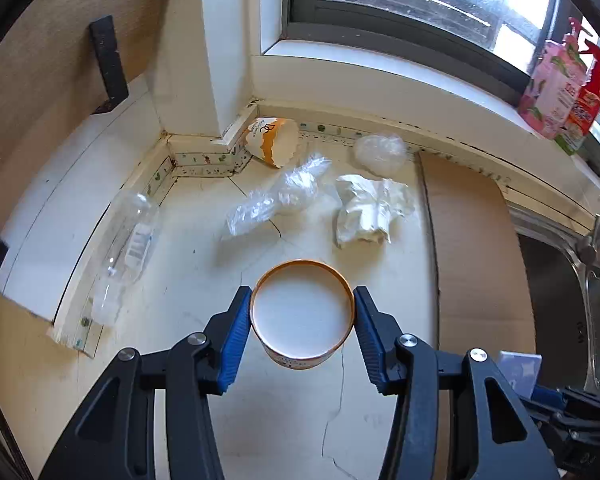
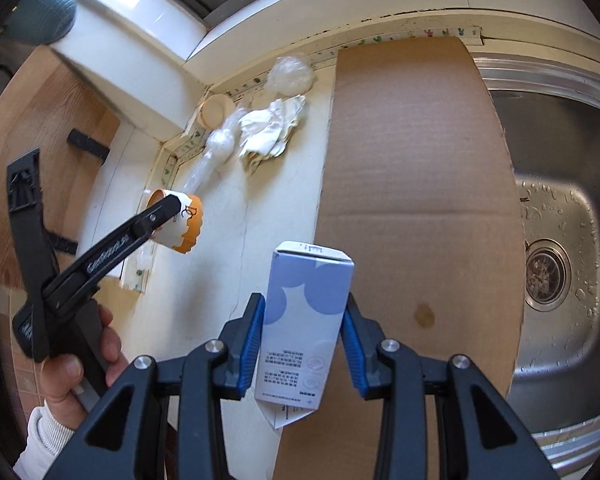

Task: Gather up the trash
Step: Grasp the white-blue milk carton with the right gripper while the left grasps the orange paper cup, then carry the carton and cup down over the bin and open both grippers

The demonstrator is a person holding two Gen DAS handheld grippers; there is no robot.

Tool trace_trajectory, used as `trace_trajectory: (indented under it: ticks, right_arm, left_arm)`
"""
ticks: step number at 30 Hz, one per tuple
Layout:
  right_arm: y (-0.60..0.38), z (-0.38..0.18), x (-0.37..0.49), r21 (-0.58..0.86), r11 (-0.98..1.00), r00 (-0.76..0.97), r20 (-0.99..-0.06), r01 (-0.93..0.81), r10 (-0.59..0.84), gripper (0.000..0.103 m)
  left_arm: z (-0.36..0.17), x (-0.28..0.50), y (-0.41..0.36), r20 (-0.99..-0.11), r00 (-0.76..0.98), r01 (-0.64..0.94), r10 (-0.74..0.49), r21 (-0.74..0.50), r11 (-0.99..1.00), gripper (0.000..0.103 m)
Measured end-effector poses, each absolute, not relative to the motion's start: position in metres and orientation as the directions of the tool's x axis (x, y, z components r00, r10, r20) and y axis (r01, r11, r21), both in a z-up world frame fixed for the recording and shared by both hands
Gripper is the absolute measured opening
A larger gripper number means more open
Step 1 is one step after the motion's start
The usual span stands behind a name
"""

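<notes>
Left gripper (image 1: 302,330) clamped on orange-rimmed paper cup (image 1: 302,314), mouth facing camera. Right gripper (image 2: 303,344) grasping pale-blue cardboard carton (image 2: 306,320), long axis along fingers, over brown cardboard sheet (image 2: 416,180).

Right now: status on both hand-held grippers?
Left hand-held gripper shut on paper cup. Right hand-held gripper shut on blue carton. Nothing blocking either.

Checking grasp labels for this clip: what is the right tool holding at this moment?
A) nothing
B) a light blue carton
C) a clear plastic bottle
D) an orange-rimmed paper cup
B: in the right wrist view the right tool is closed on the sides of the light blue carton, while the paper cup sits in the left tool.
</notes>
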State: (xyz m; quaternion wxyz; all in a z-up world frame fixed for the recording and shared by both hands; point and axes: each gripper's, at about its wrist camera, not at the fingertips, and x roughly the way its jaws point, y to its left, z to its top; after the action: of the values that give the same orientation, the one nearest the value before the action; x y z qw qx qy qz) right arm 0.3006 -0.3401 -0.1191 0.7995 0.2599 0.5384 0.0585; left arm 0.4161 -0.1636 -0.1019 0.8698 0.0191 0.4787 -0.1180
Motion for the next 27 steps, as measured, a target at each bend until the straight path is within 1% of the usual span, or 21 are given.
trace_trajectory:
  ticks: [7, 12, 15, 22, 27]
  right_arm:
    - [-0.304, -0.086, 0.24, 0.466, 0.876, 0.454, -0.813, 0.13, 0.365, 0.037]
    - [-0.269, -0.068, 0.187, 0.453, 0.885, 0.492, -0.798, 0.107, 0.349, 0.037]
    - [-0.243, -0.063, 0.151, 0.449, 0.887, 0.5, -0.796, 0.108, 0.342, 0.037]
    - [-0.19, -0.073, 0.062, 0.412, 0.906, 0.493, -0.812, 0.103, 0.313, 0.037]
    - [-0.165, -0.099, 0.003, 0.415, 0.9, 0.411, -0.85, 0.134, 0.33, 0.037]
  left_arm:
    - [-0.065, 0.314, -0.115, -0.812, 0.52, 0.29, -0.264, -0.123, 0.949, 0.048]
    - [-0.052, 0.246, -0.075, -0.793, 0.525, 0.344, -0.309, -0.134, 0.929, 0.048]
    - [-0.054, 0.204, -0.051, -0.788, 0.534, 0.367, -0.307, -0.112, 0.924, 0.048]
    - [-0.074, 0.116, 0.014, -0.783, 0.523, 0.363, -0.337, -0.153, 0.919, 0.048]
    - [-0.1, 0.059, 0.052, -0.811, 0.481, 0.347, -0.334, -0.173, 0.922, 0.048]
